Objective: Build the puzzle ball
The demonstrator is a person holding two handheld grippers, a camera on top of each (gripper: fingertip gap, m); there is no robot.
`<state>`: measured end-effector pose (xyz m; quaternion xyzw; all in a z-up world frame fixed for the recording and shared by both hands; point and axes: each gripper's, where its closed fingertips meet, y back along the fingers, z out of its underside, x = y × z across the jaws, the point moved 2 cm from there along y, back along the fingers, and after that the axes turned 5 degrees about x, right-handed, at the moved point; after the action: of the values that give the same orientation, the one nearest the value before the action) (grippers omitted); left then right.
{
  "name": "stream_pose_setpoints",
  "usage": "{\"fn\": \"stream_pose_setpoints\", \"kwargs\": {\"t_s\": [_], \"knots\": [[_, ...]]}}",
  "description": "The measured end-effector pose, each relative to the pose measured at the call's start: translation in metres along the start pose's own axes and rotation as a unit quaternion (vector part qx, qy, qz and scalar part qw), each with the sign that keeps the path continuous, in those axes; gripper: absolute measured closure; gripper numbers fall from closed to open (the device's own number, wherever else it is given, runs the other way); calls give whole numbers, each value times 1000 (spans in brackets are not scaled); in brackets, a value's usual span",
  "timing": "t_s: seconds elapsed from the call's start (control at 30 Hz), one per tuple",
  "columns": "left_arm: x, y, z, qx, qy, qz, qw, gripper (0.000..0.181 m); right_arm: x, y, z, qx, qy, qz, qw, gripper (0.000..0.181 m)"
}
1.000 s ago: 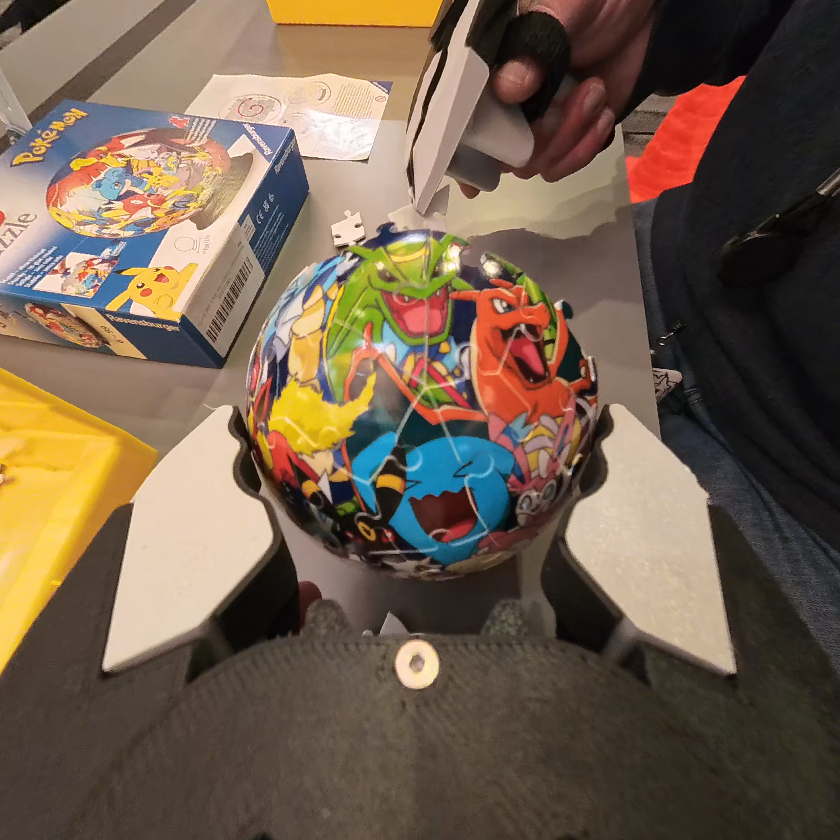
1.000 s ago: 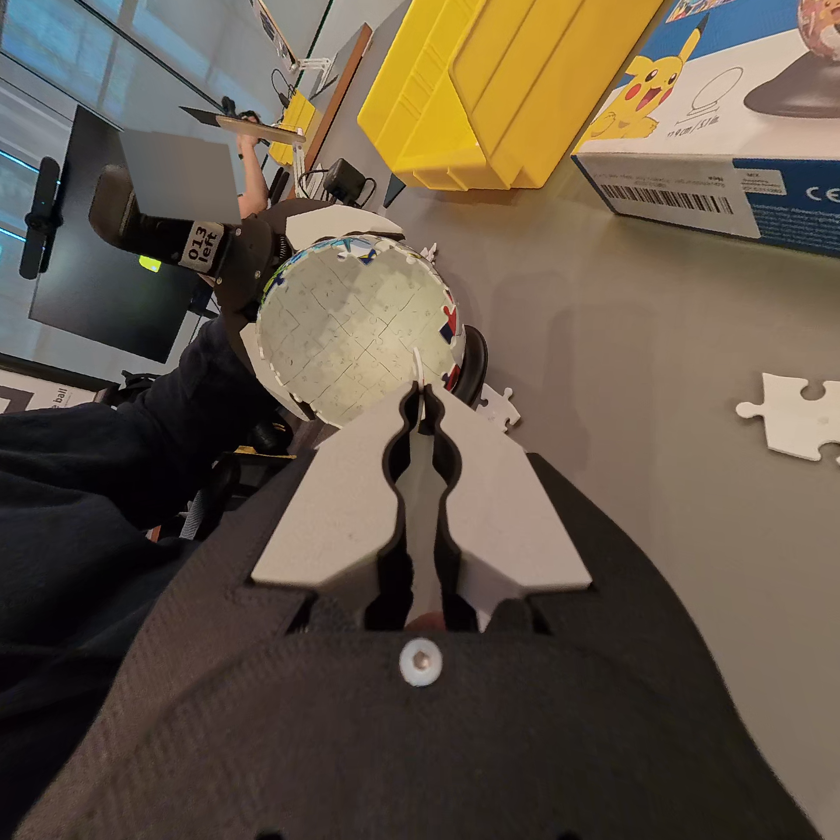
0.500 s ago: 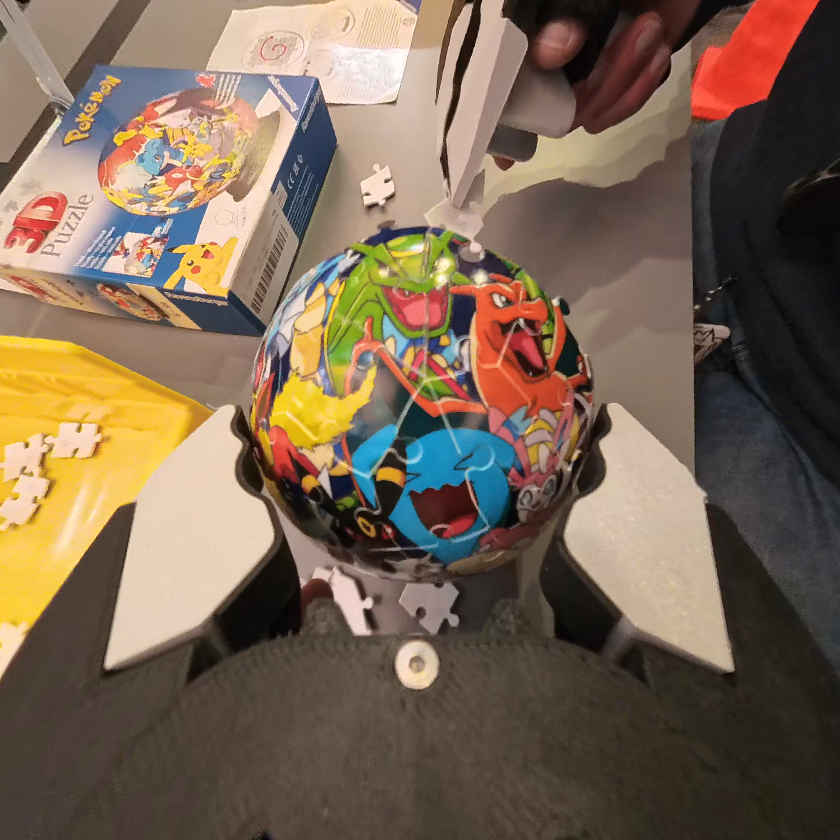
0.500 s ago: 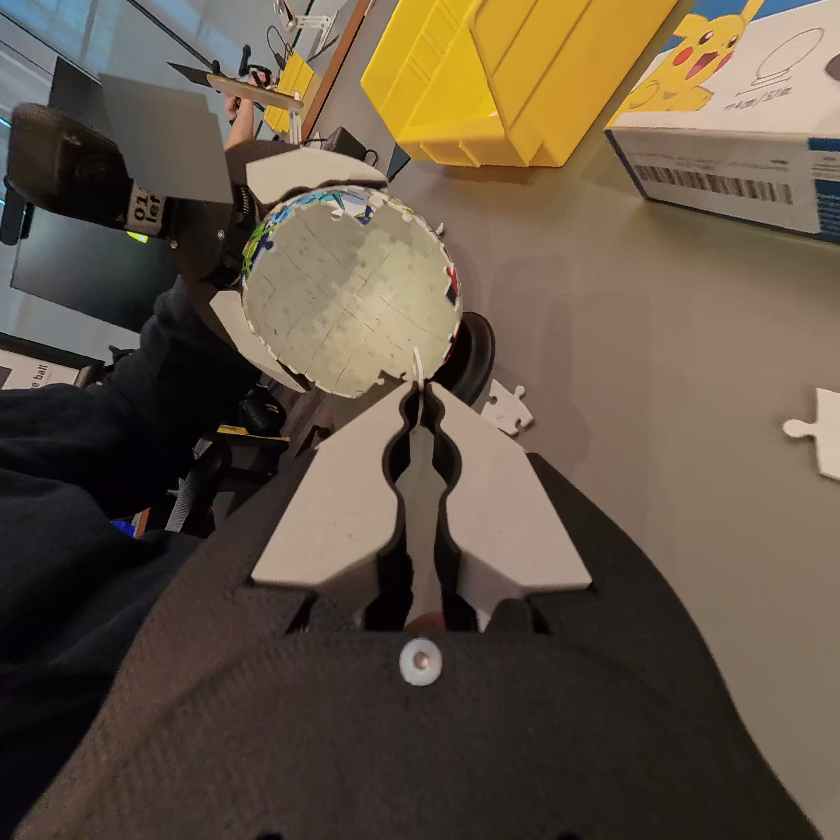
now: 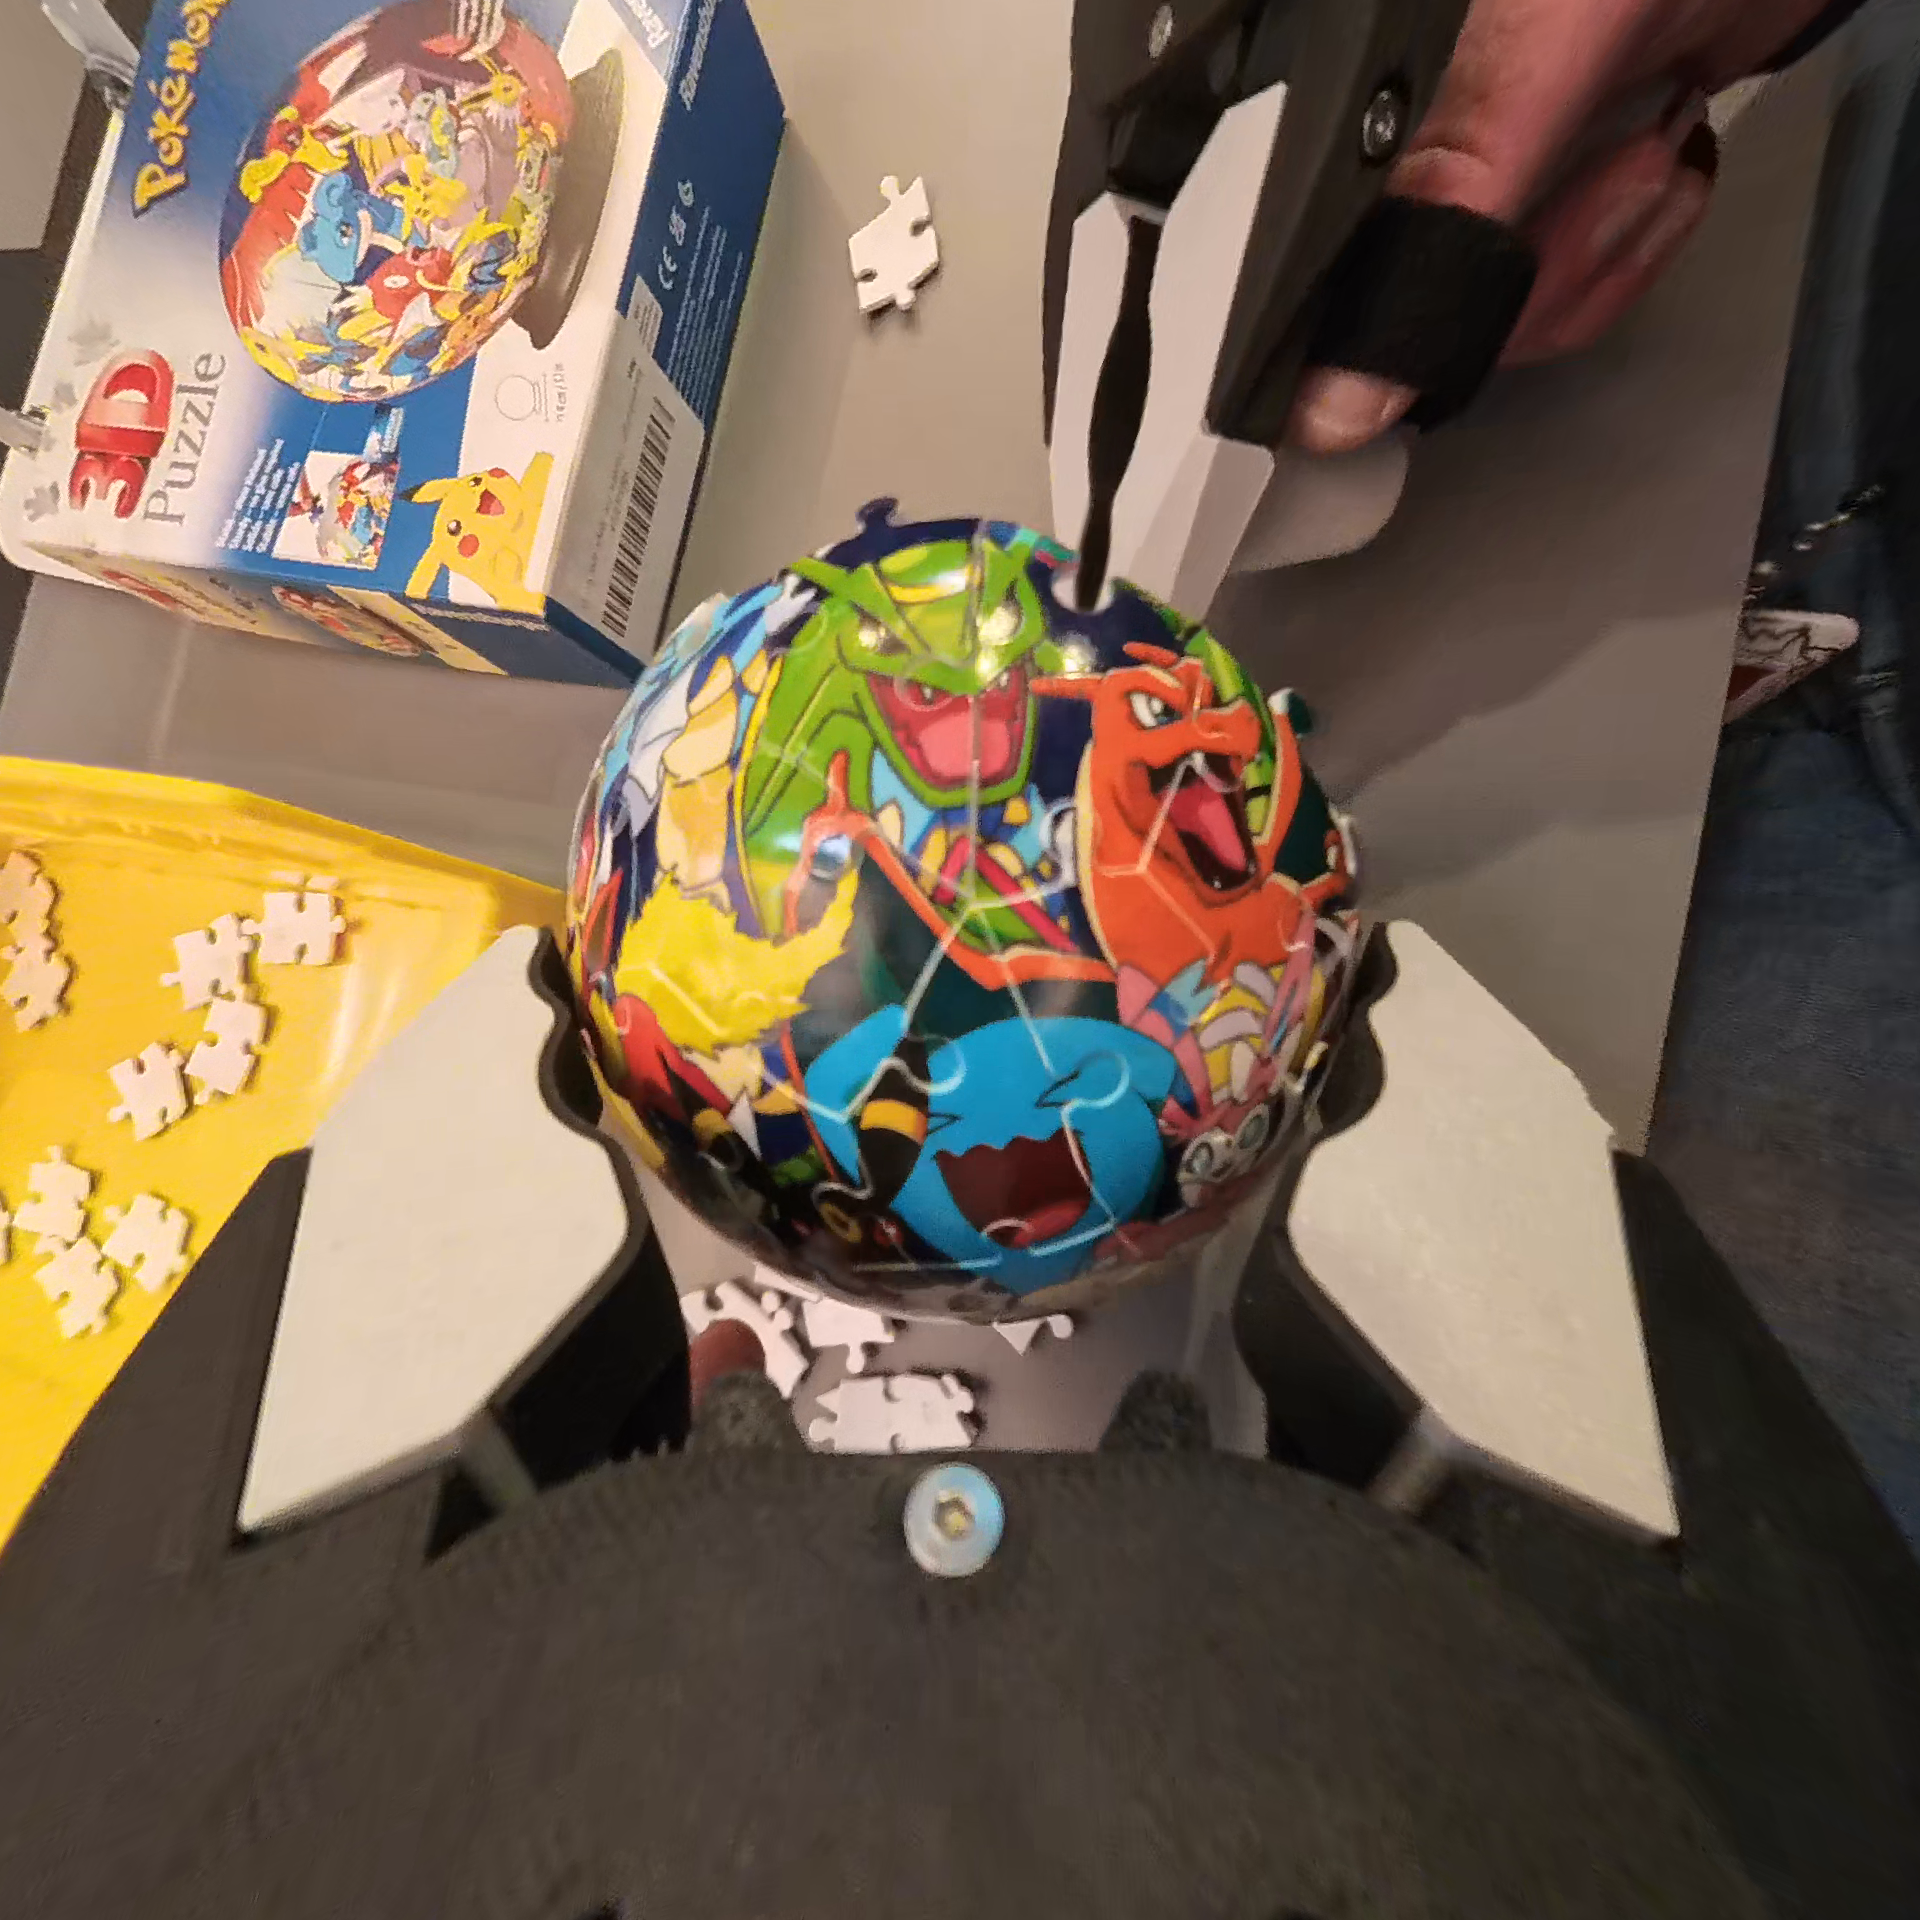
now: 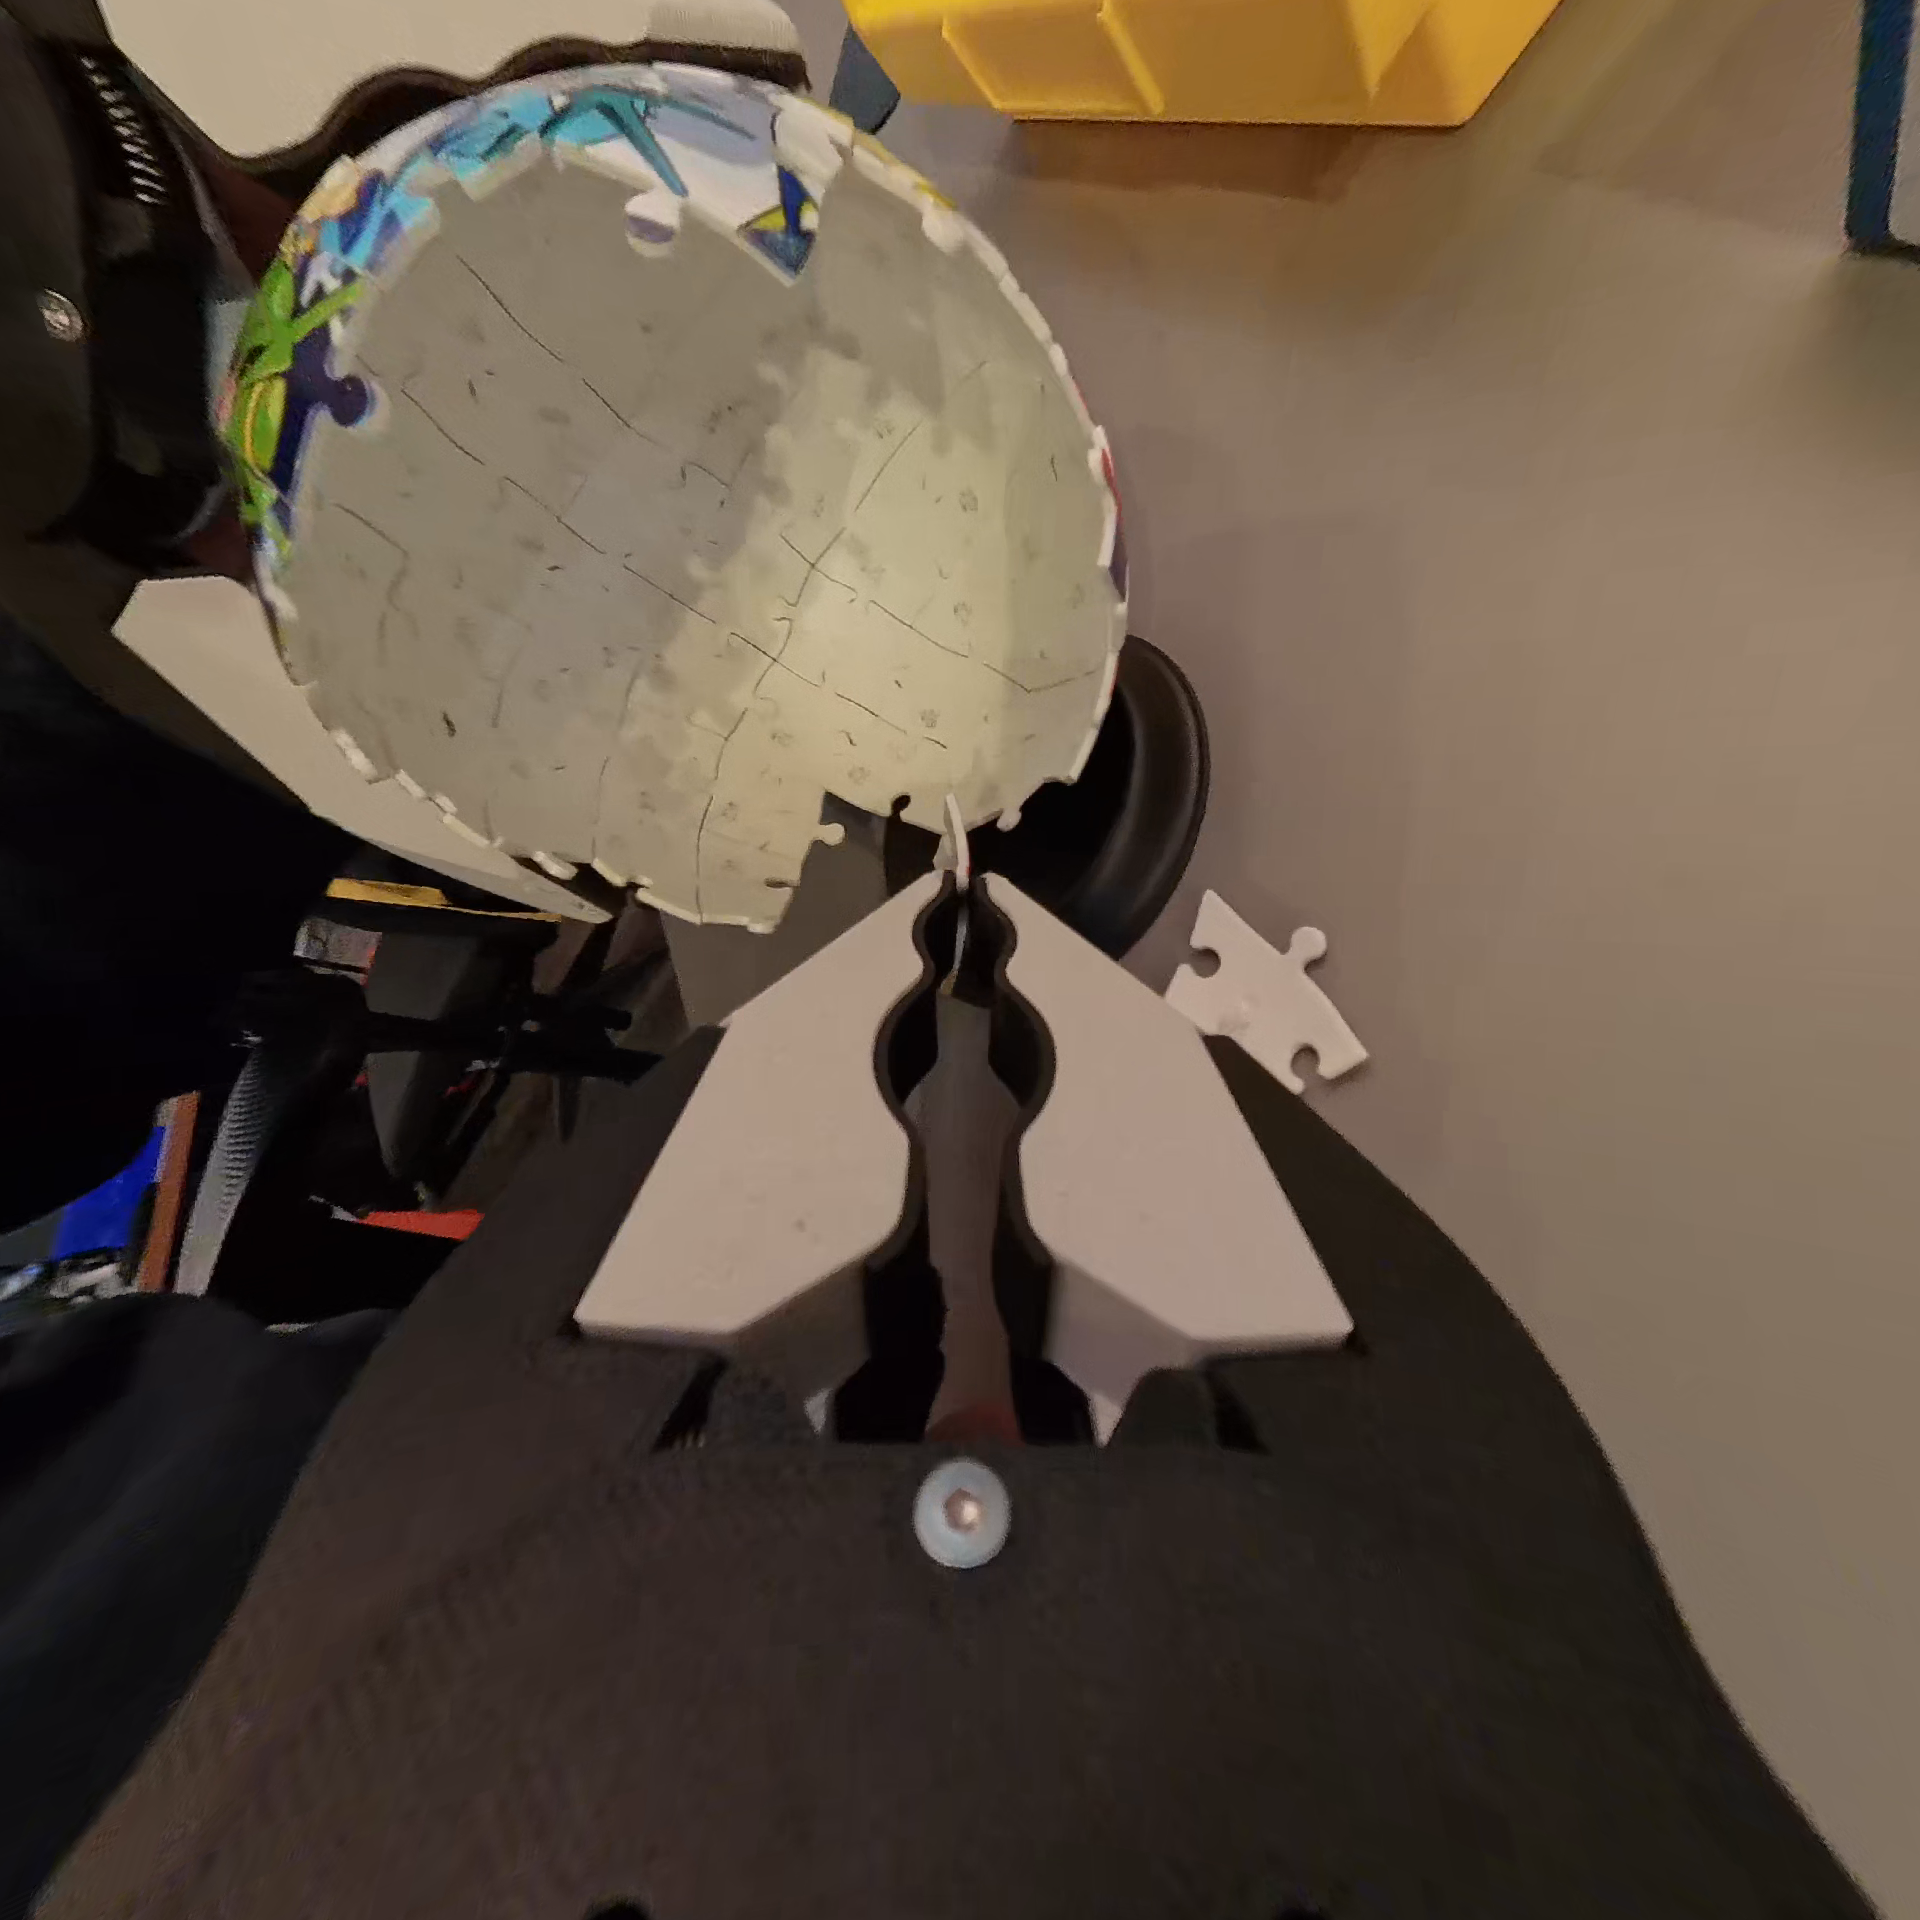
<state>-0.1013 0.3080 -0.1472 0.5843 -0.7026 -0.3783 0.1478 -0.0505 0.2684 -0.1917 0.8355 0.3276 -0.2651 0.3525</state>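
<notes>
While a grey table (image 5: 1507, 727) spreads beneath, the left gripper (image 5: 961, 1039) clasps the half-built ball (image 5: 966, 914) by its sides, lifted above loose pieces (image 5: 883, 1403). A blue box (image 5: 416, 312) and yellow bin (image 5: 104, 1039) lie to its left. The right gripper (image 6: 956, 894), jaws clenched on one thin piece (image 6: 951, 831), holds it edge-on, touching the ball's open rim, straight ahead of its tips. Seating it looks like the step in hand.
</notes>
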Motion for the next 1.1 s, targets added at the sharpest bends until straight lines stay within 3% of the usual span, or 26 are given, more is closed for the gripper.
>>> {"fn": "stream_pose_setpoints", "kwargs": {"t_s": [0.4,1.1], "knots": [[1,-2,0,-37,-29,-15,999,46,10,-13,1,-5,7,41,999,181],[1,-2,-1,-45,-38,-20,998,47,14,-9,0,-2,15,63,998,175]]}}
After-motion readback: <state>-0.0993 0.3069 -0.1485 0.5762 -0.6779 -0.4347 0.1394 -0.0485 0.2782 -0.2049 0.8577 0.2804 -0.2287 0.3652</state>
